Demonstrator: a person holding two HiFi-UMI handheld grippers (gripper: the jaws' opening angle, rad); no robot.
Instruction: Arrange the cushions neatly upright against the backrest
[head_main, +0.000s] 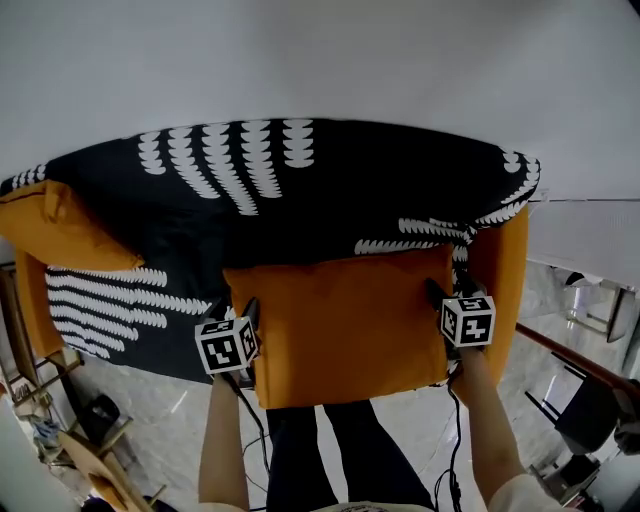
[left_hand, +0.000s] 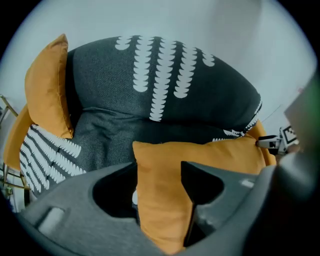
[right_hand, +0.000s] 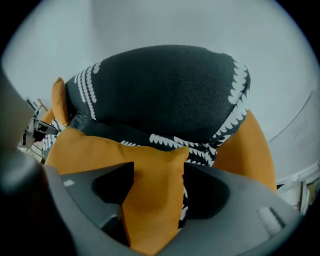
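Observation:
An orange cushion (head_main: 345, 320) (left_hand: 200, 155) (right_hand: 150, 170) lies across the front of the seat of a black, white-patterned sofa (head_main: 330, 190). My left gripper (head_main: 235, 308) (left_hand: 159, 172) straddles the cushion's left edge, and the fabric fills the gap between its wide jaws. My right gripper (head_main: 440, 293) (right_hand: 157, 175) straddles the right corner the same way, jaws wide. I see neither pair pinching the fabric. A second orange cushion (head_main: 60, 225) (left_hand: 47, 85) (right_hand: 60, 97) leans upright at the sofa's left end.
The sofa has orange sides (head_main: 500, 270) (right_hand: 245, 150) and stands against a white wall. The person's legs (head_main: 330, 450) are right at the seat's front. Dark chairs (head_main: 590, 400) stand to the right, and wooden pieces (head_main: 90, 460) lie on the floor at the lower left.

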